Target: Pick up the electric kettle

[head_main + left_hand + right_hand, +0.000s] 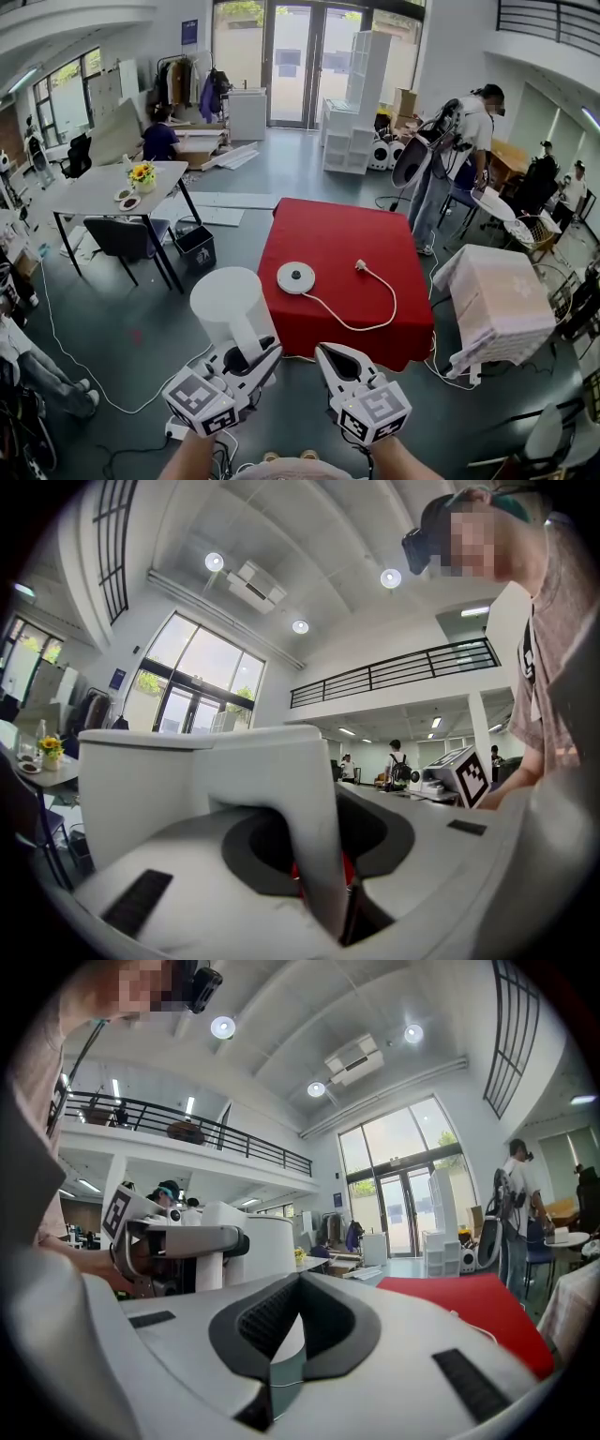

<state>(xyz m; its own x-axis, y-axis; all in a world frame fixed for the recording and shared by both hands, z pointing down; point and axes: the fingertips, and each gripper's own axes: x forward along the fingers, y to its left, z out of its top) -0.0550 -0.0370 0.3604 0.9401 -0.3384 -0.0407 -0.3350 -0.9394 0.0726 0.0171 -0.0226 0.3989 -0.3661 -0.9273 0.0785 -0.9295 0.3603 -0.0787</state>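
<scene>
The white electric kettle (230, 305) hangs in the air left of the red table (323, 230), clear of its round white base (296, 277). My left gripper (255, 356) is shut on the kettle's handle (314, 846), with the kettle body (141, 789) just beyond the jaws. The base lies on the red cloth with its white cord (375, 314) looping to a plug (359, 265). My right gripper (337, 359) hovers beside the left one, shut and empty. In the right gripper view (281, 1354) the kettle (258, 1241) shows to the left.
A white-draped table (497, 300) stands right of the red one. At the left are a grey table (94, 187) with flowers and a chair (122, 239). Cables (84, 375) run over the floor. People stand at the right (459, 159) and back.
</scene>
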